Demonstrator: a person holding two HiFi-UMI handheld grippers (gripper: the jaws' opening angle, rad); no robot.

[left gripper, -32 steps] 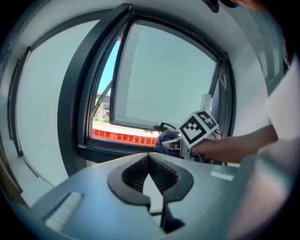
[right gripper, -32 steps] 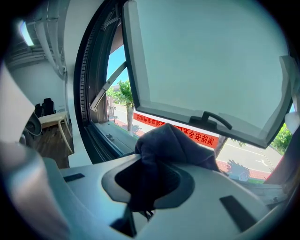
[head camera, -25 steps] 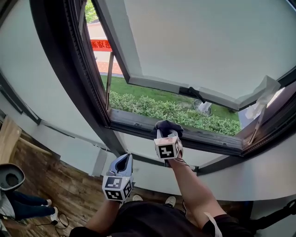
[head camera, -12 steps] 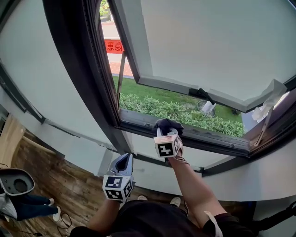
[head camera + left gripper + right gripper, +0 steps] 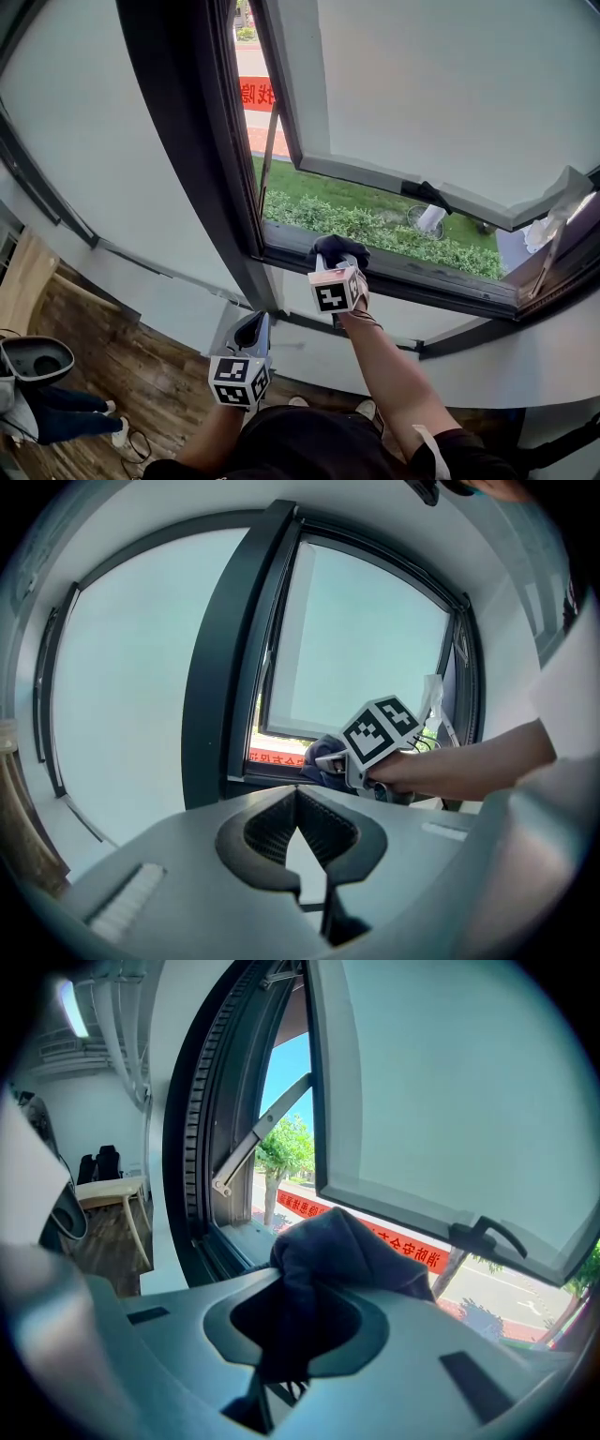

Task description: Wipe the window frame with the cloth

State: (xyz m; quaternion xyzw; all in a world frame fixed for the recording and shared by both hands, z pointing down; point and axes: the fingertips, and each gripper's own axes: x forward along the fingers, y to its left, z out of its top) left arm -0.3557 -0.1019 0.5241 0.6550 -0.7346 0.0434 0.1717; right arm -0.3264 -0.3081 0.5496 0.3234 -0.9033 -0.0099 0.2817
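Outside I see a green hedge (image 5: 375, 230) and a red banner (image 5: 255, 94); a wooden floor (image 5: 141, 375) lies near, lower left.

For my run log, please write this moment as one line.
right hand-held gripper: shut on cloth, cloth on lower window frame | left hand-held gripper: shut, empty

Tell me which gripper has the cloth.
The right gripper, shut on the dark cloth at the window frame bottom rail. The left gripper hangs lower, jaws together with nothing between them.

Head view steeply down; gripper views close — sharing window frame (image 5: 422, 272).
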